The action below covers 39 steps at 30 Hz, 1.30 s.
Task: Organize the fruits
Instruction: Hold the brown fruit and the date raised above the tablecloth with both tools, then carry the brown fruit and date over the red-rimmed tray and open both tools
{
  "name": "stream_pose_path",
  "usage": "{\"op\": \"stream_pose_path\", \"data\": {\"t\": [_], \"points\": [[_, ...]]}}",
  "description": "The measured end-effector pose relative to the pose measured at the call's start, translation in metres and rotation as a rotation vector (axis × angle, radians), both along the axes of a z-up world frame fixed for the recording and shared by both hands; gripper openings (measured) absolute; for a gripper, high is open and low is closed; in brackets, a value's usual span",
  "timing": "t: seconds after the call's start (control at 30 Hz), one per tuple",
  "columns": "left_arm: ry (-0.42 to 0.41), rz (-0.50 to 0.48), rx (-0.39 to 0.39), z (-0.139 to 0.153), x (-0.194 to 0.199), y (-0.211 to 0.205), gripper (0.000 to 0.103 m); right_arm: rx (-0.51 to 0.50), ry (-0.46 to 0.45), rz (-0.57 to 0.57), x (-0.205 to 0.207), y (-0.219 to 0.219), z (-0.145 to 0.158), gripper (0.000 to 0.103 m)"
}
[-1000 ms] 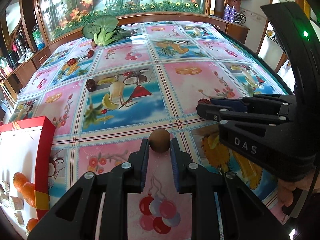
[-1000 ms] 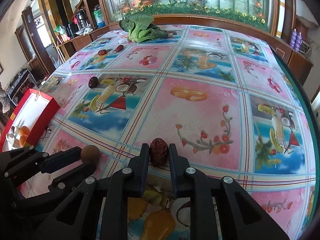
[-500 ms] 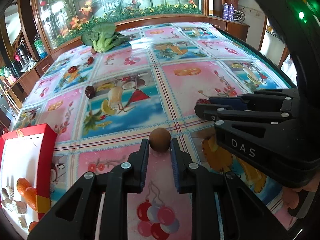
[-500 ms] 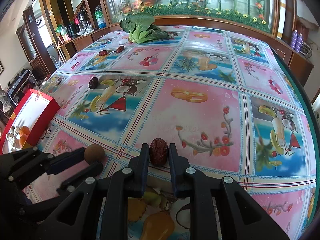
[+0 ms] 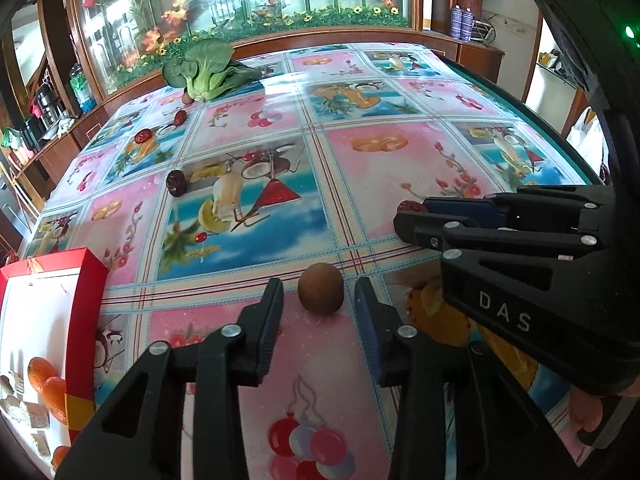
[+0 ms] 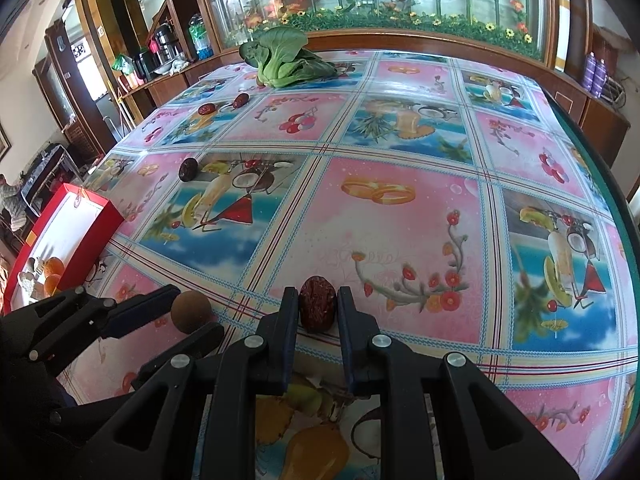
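A round brown fruit [image 5: 320, 294] rests on the fruit-print tablecloth between the fingers of my left gripper [image 5: 319, 286]. Its jaws are opening, with a gap on each side of the fruit. The right wrist view shows the same fruit [image 6: 191, 312] at lower left. My right gripper [image 6: 317, 300] is shut on a wrinkled dark red date [image 6: 317, 308], held low over the cloth just right of the left gripper. The left wrist view shows only the date's tip [image 5: 412, 206]. A red box [image 5: 86, 300] holding oranges [image 5: 44, 380] stands at the left.
Three more red dates [image 5: 175, 183] [image 5: 143, 135] [image 5: 180, 117] lie loose on the left half of the table. A green bok choy [image 5: 208, 70] lies at the far end. The table's green edge [image 5: 560, 136] runs down the right side, and cabinets stand behind.
My left gripper's jaws have parted from the brown fruit they were pinching, and it now sits free on the cloth. The right gripper and its date have not moved.
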State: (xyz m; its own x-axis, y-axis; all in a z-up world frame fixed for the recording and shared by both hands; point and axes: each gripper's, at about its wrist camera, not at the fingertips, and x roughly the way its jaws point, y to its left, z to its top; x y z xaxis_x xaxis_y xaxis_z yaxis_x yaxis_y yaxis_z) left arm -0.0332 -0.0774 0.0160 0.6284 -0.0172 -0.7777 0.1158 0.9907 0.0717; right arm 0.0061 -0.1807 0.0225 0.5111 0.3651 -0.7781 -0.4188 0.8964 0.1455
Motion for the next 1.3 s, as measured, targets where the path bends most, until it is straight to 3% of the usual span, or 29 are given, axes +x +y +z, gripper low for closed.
{"op": "stream_pose_path", "data": {"t": [0.13,0.67,0.8,1.13,1.3], "points": [[-0.003,-0.009,0.001,0.0,0.001,-0.005,0.025,0.002,0.001,0.0,0.0,-0.001,0.0,0.018],[0.002,0.026,-0.045,0.0,-0.008,0.004,0.025,-0.011,-0.025,-0.019,0.003,-0.006,-0.001,0.018],[0.009,0.053,-0.097,0.005,-0.016,0.017,0.025,0.009,-0.02,-0.069,0.009,-0.019,-0.001,0.018],[-0.04,0.102,-0.145,0.024,-0.049,0.047,0.025,0.068,-0.02,-0.177,0.019,-0.046,-0.001,0.018],[-0.085,0.125,-0.175,0.04,-0.07,0.067,0.025,0.115,-0.03,-0.292,0.024,-0.072,-0.001,0.018]]}}
